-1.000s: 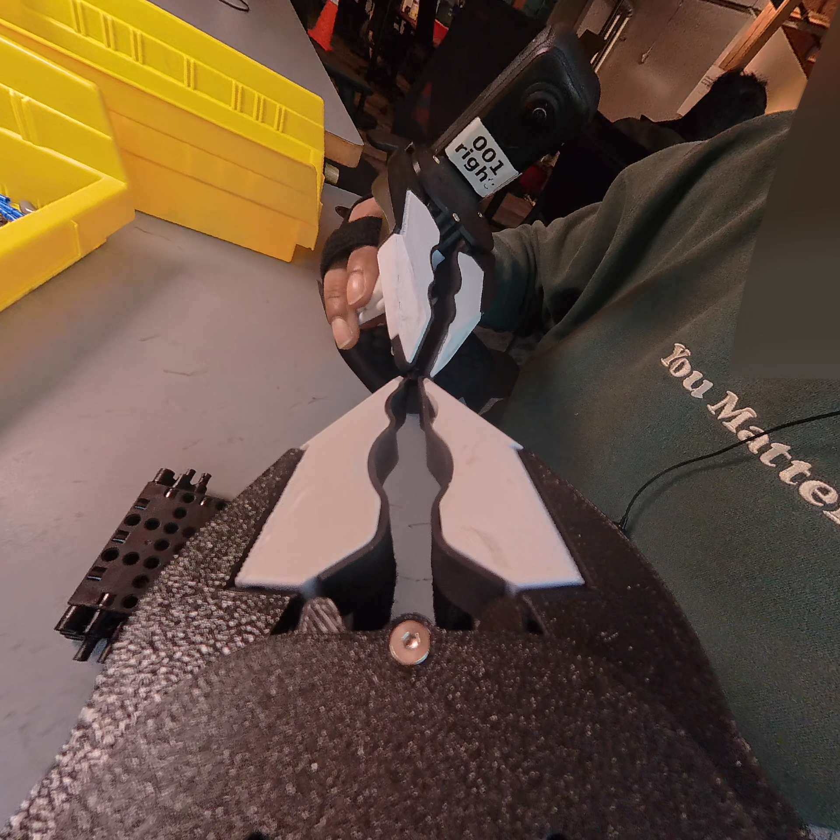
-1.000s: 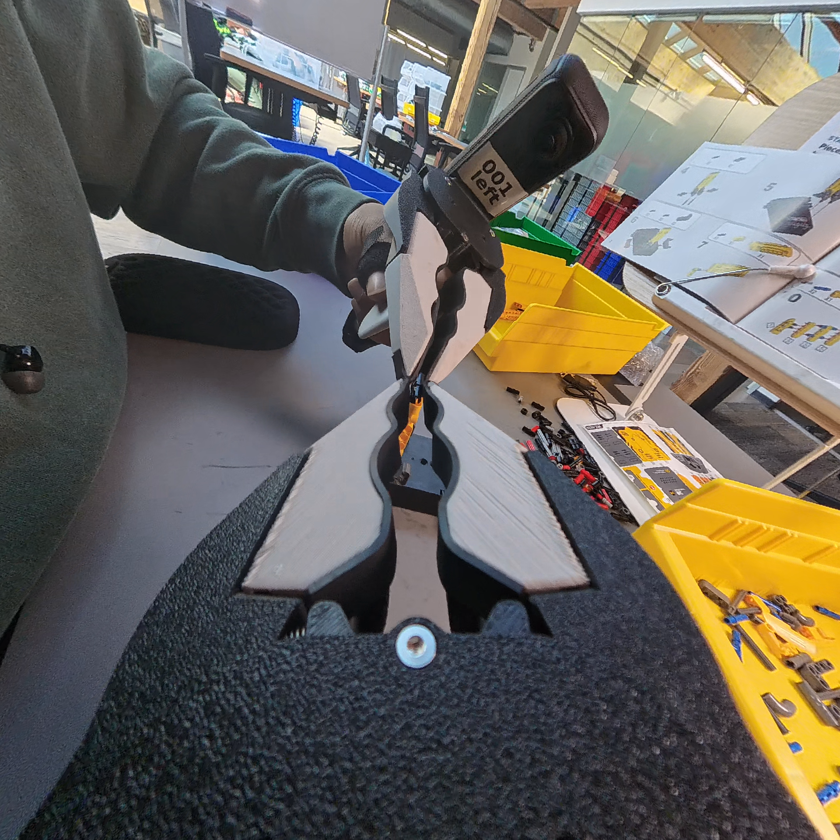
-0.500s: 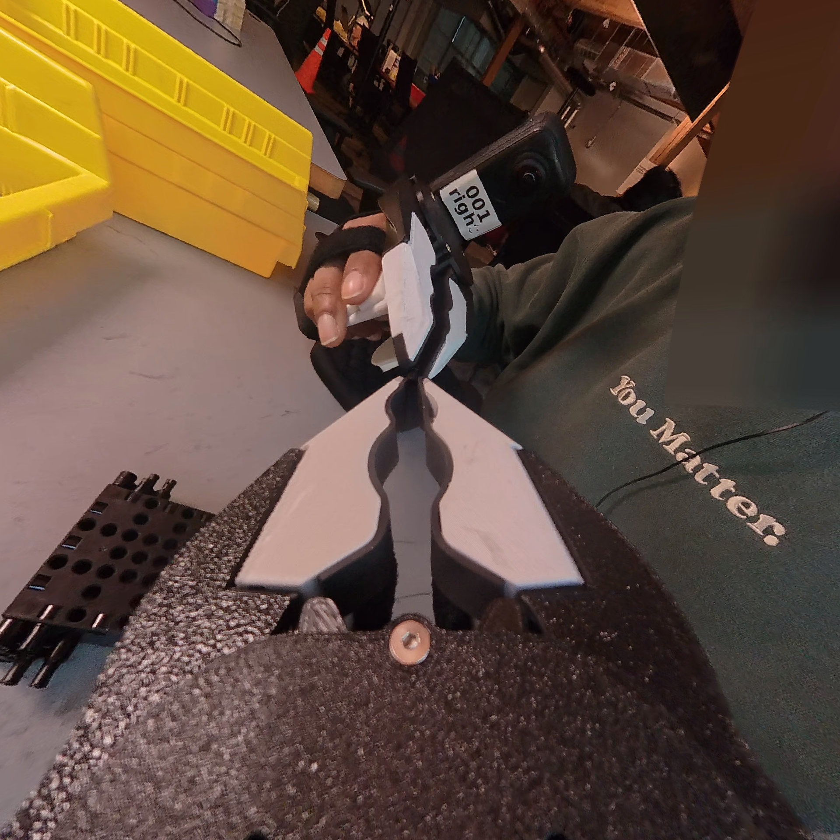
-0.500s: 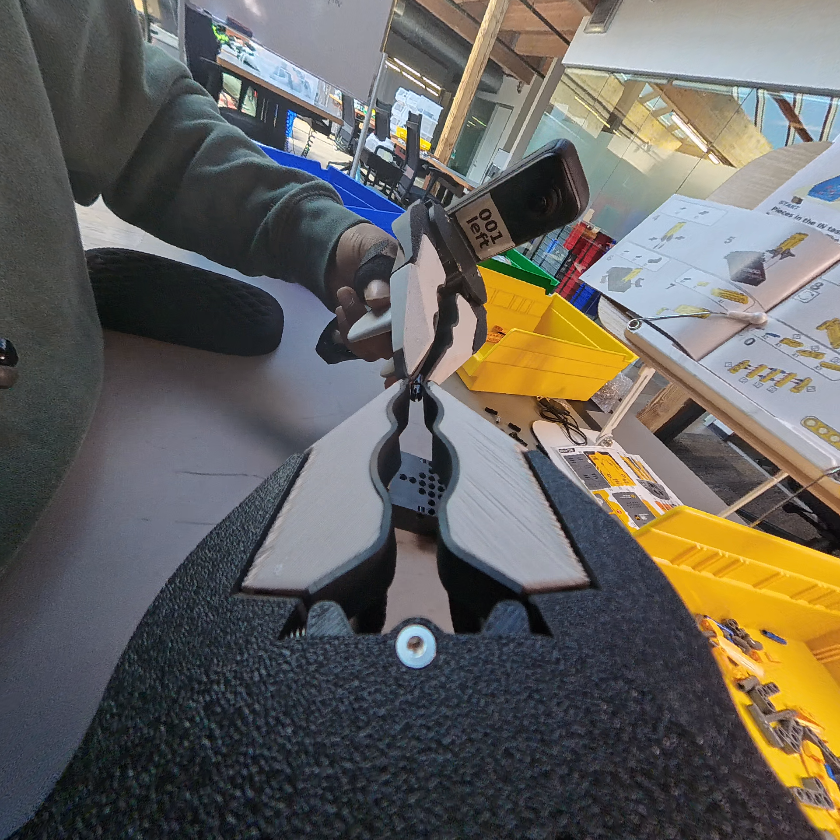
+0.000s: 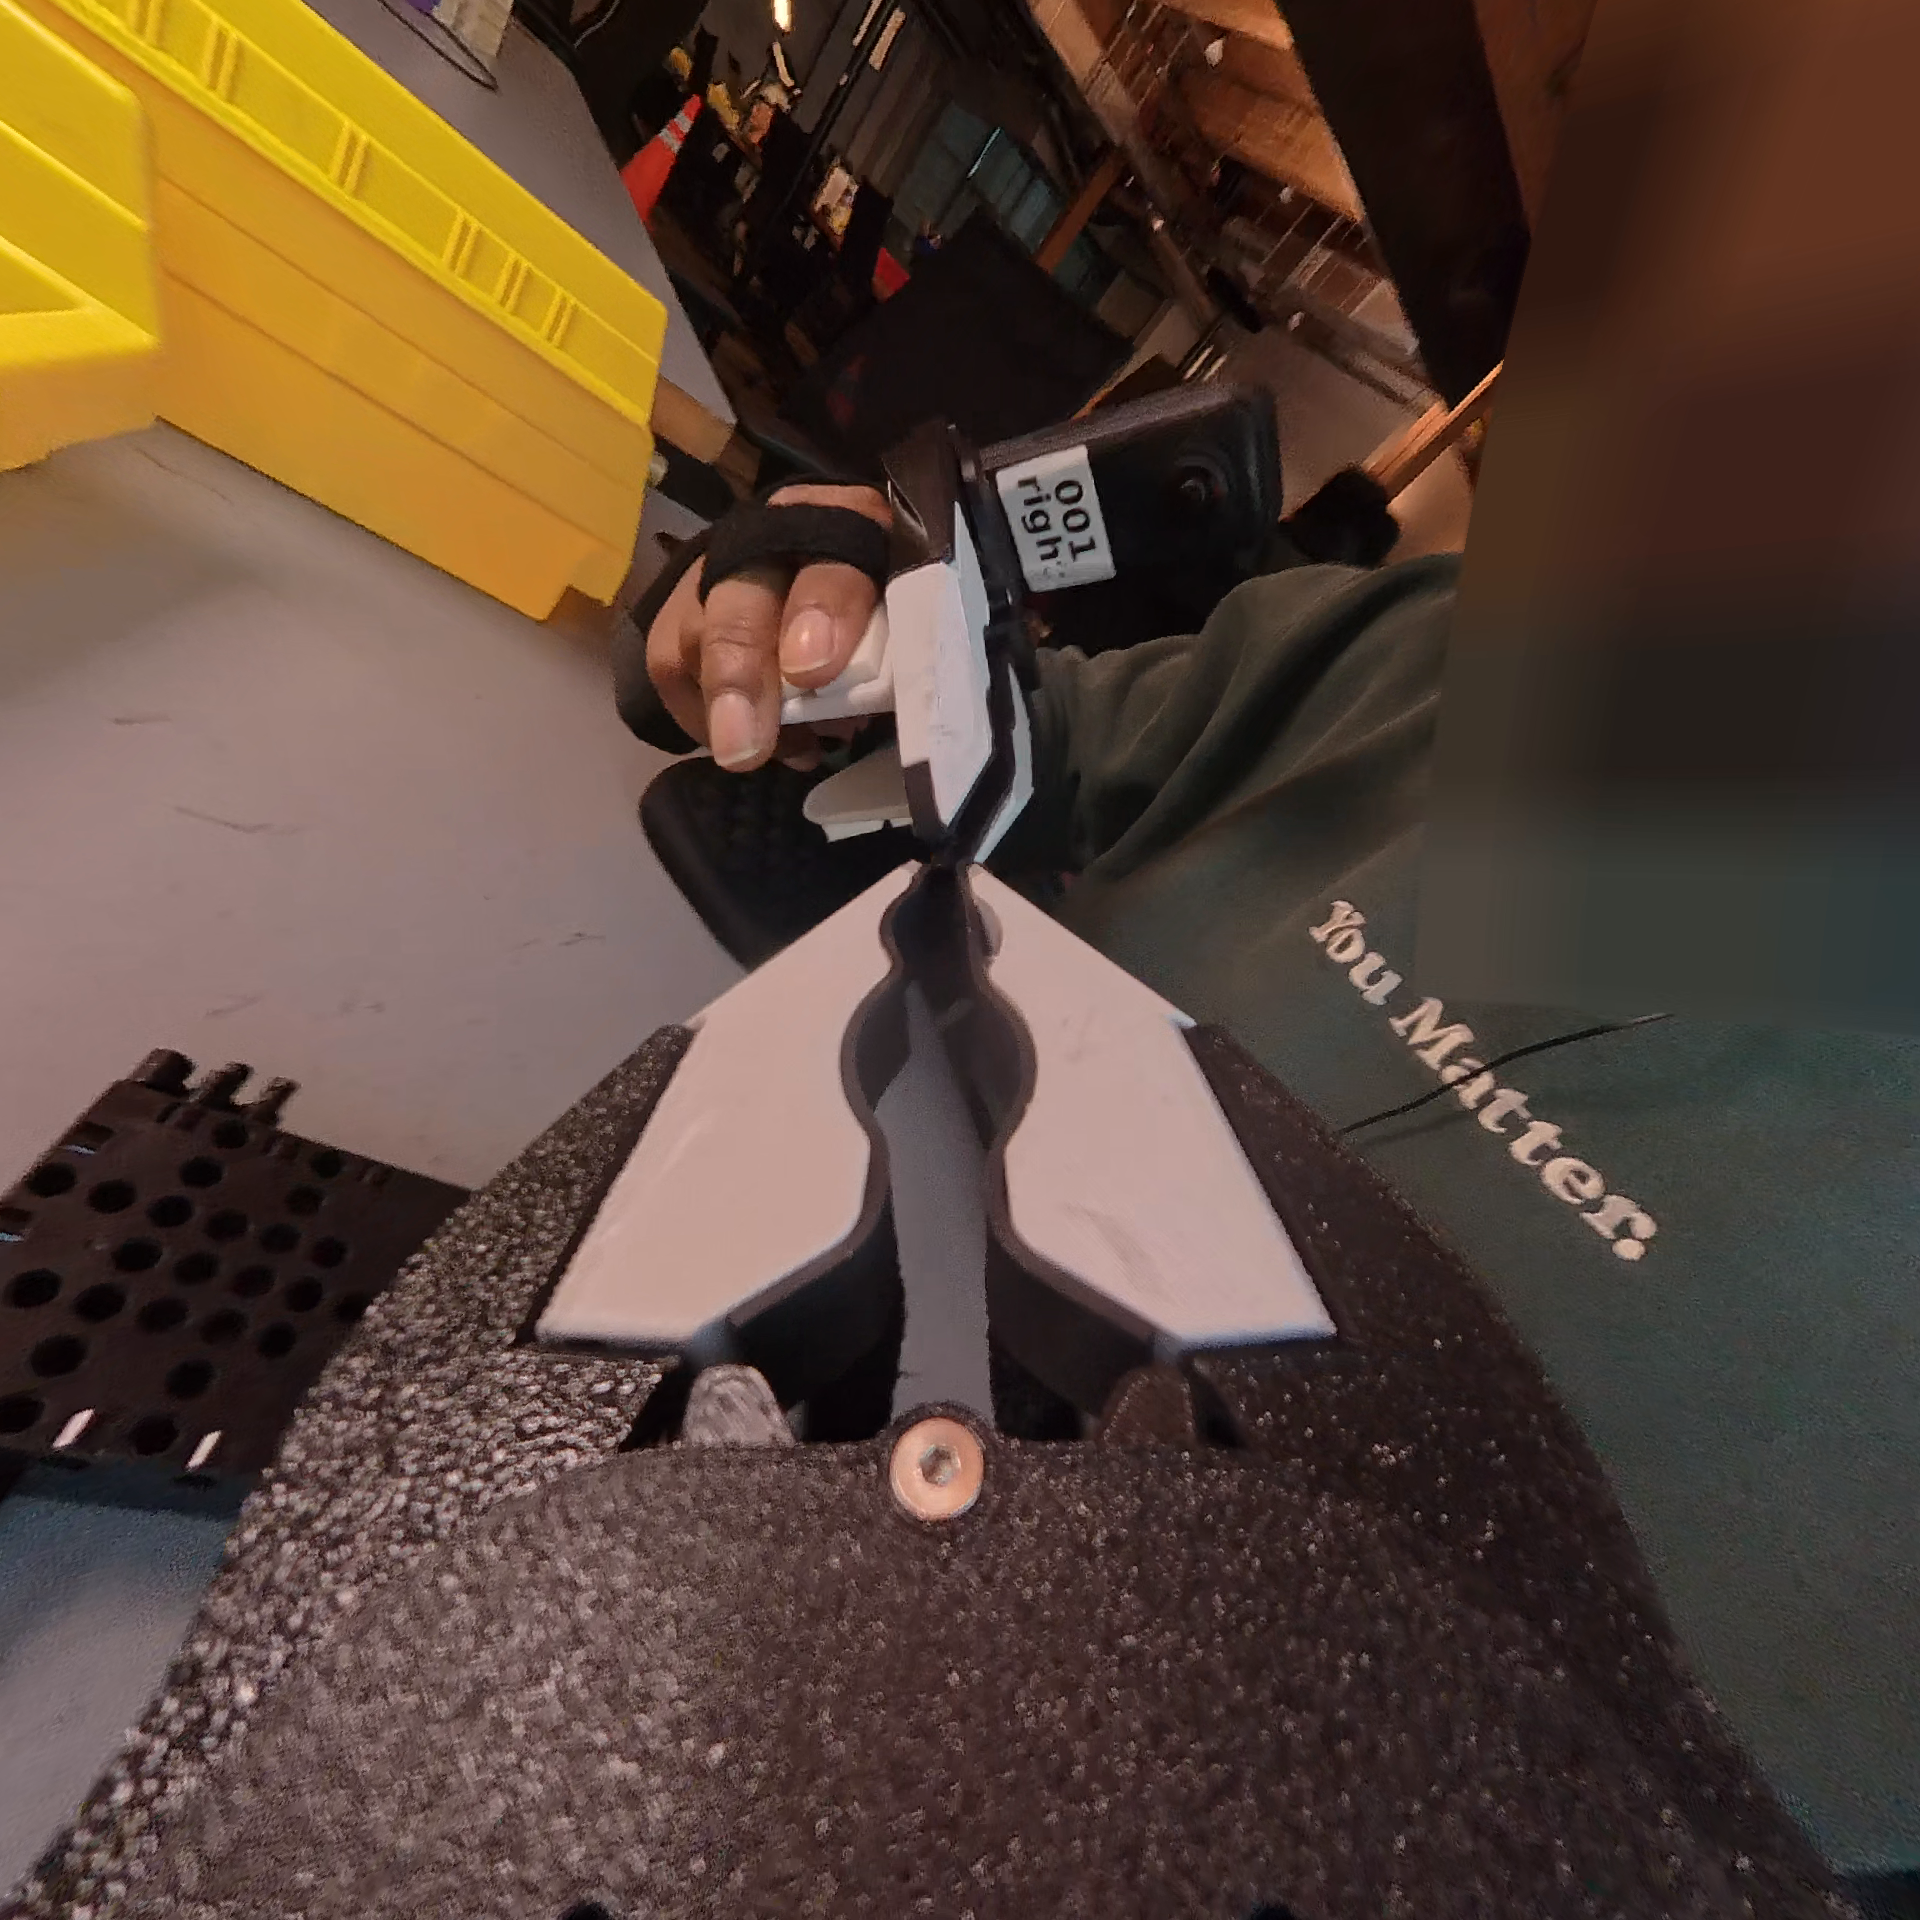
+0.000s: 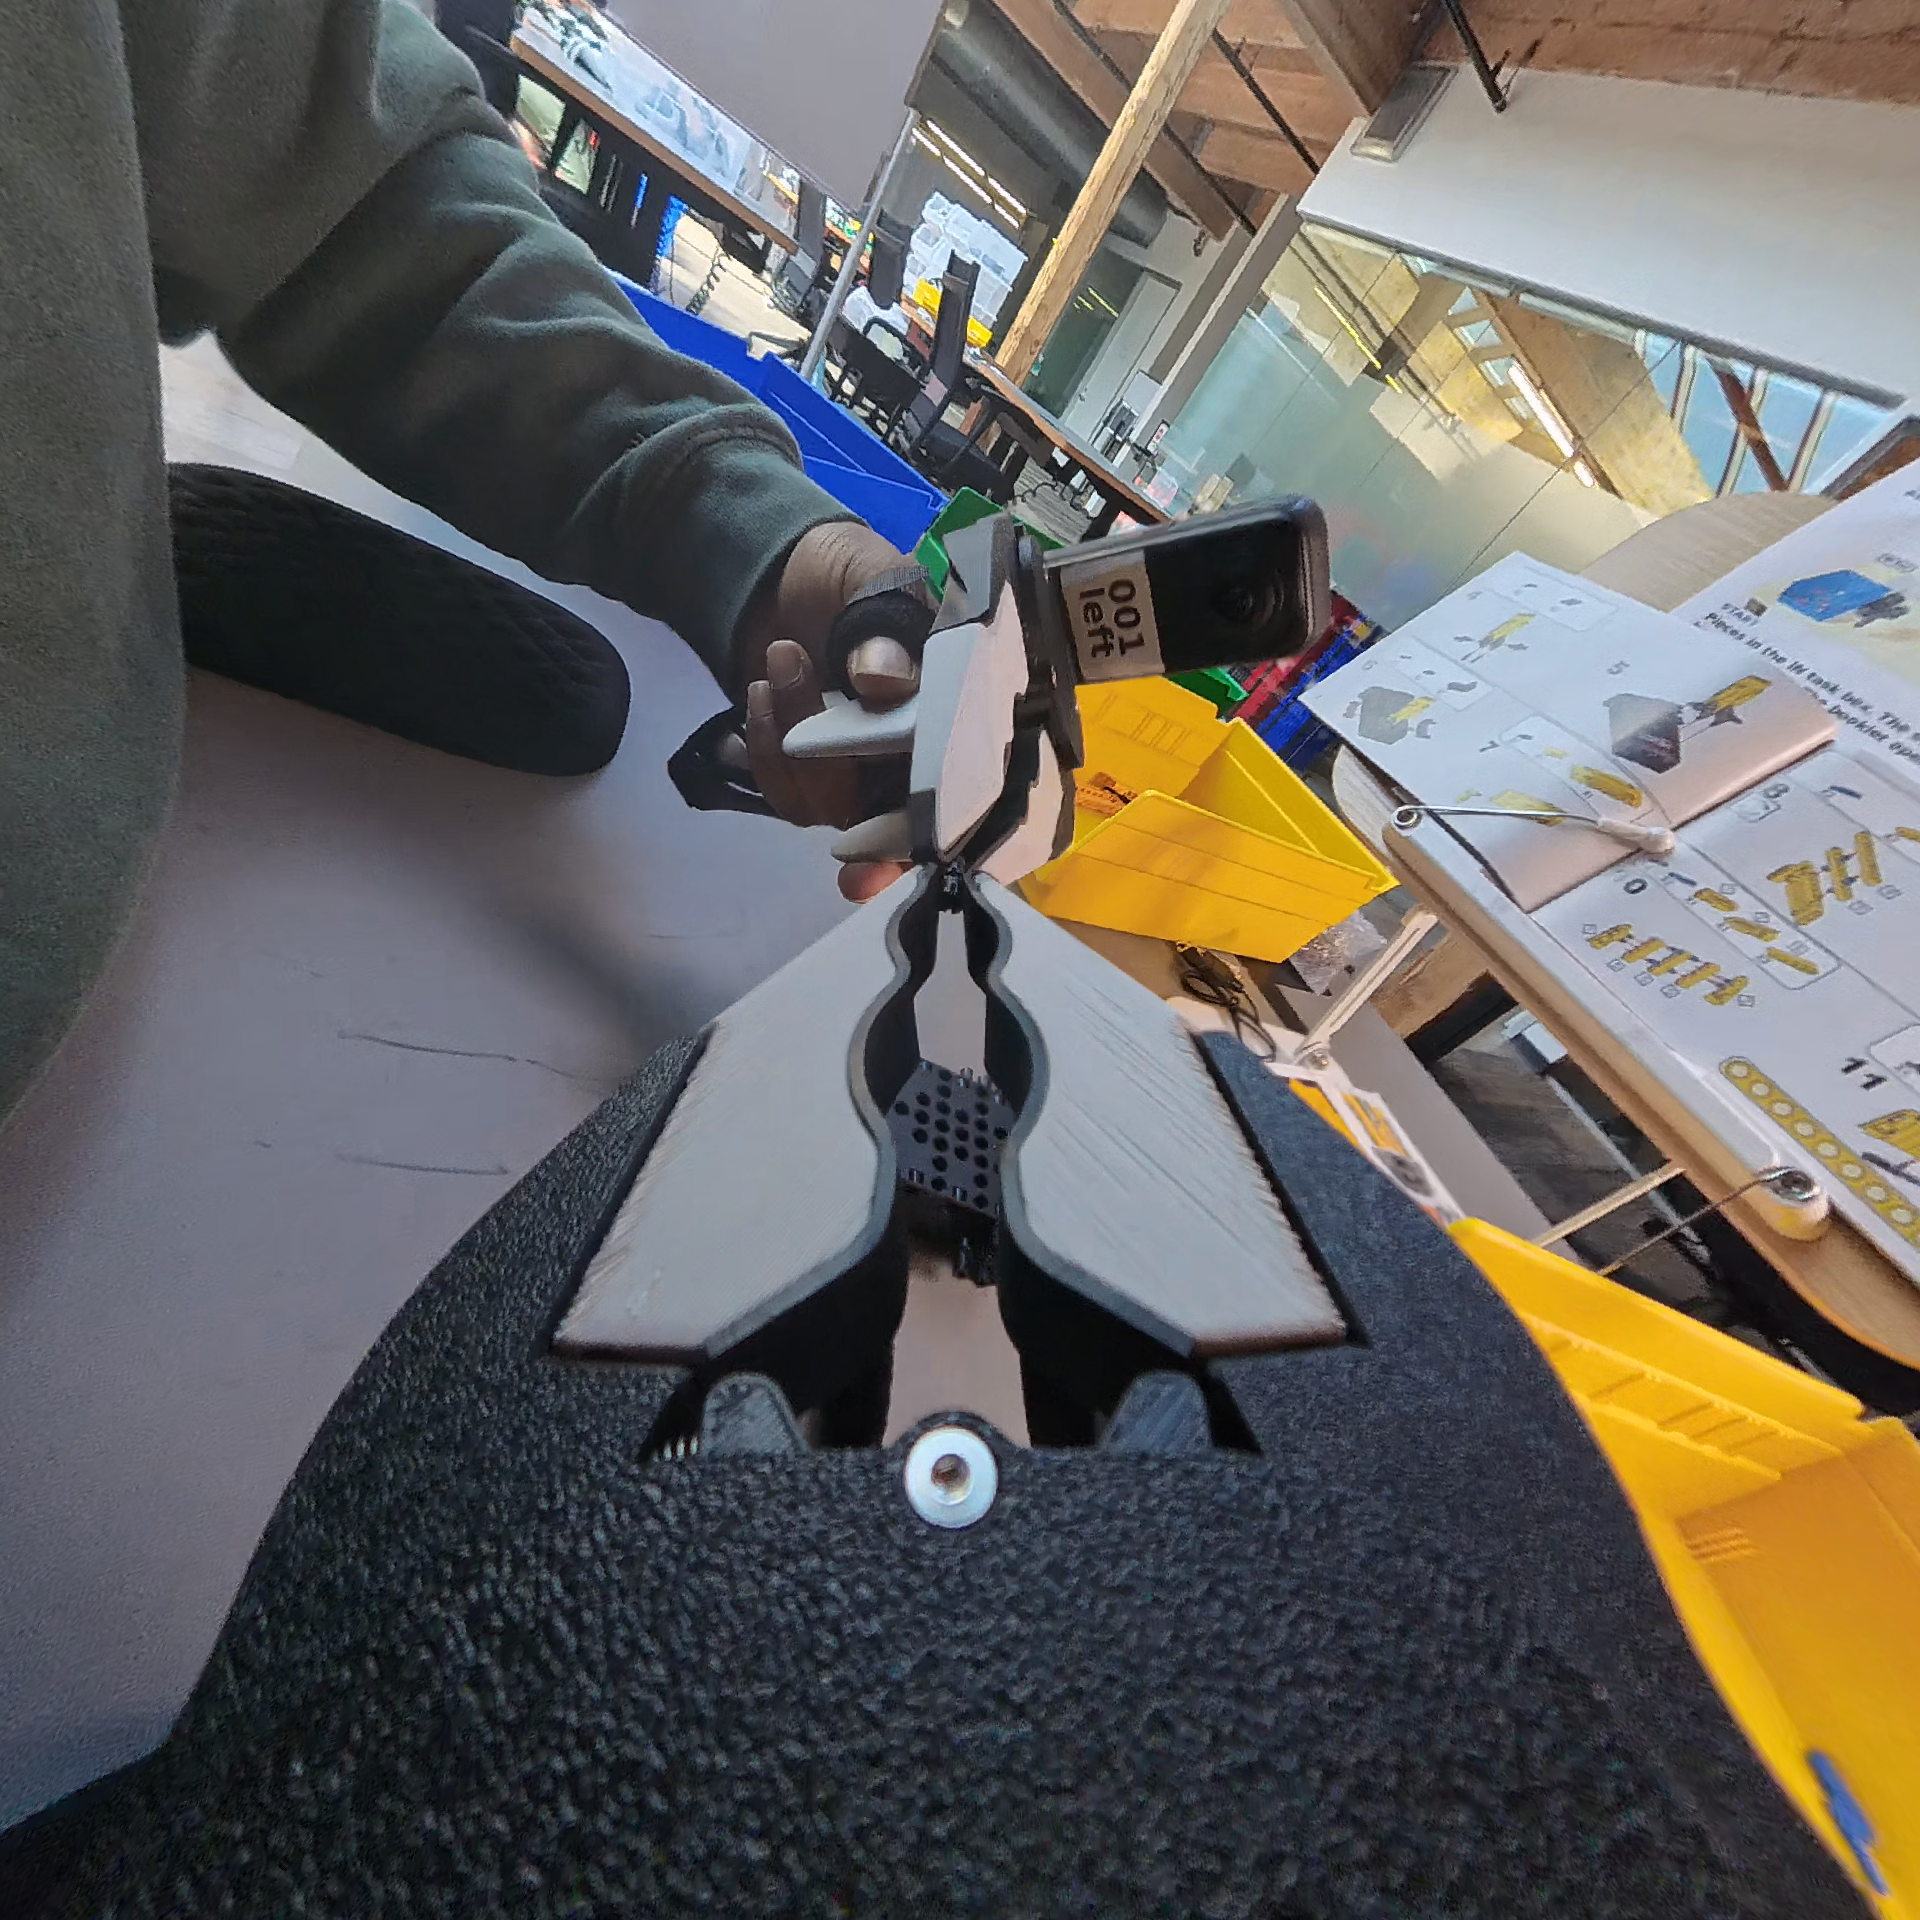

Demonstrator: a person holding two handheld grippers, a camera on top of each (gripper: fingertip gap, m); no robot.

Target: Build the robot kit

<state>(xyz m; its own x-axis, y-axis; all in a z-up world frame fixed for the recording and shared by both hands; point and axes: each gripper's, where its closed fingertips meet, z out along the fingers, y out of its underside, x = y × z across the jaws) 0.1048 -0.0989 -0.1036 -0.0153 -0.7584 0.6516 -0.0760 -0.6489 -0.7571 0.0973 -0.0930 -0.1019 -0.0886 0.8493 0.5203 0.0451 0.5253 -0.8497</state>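
Observation:
My left gripper (image 5: 940, 878) and my right gripper (image 6: 948, 883) are both shut and meet tip to tip above the grey table (image 5: 312, 810). A tiny black piece (image 6: 949, 885) is pinched where the tips meet; its shape is too small to tell. In the left wrist view the right gripper (image 5: 951, 847) points down at my tips, held by a hand. In the right wrist view the left gripper (image 6: 951, 860) does the same. A black perforated plate (image 5: 156, 1278) lies flat on the table below; it also shows between my right fingers (image 6: 951, 1138).
Yellow bins stand at the back (image 5: 395, 343) (image 6: 1195, 852), and one with small parts sits at the near right (image 6: 1714, 1507). An instruction sheet stand (image 6: 1662, 883) rises on the right. A black padded rest (image 6: 395, 623) and the person's green sweatshirt (image 5: 1558, 1351) are close by. My two grippers' fingertips are within a few centimetres of each other.
Both grippers stayed shut and tip to tip while they turned; each camera body now lies more level. The black plate looks nearer in the left wrist view.

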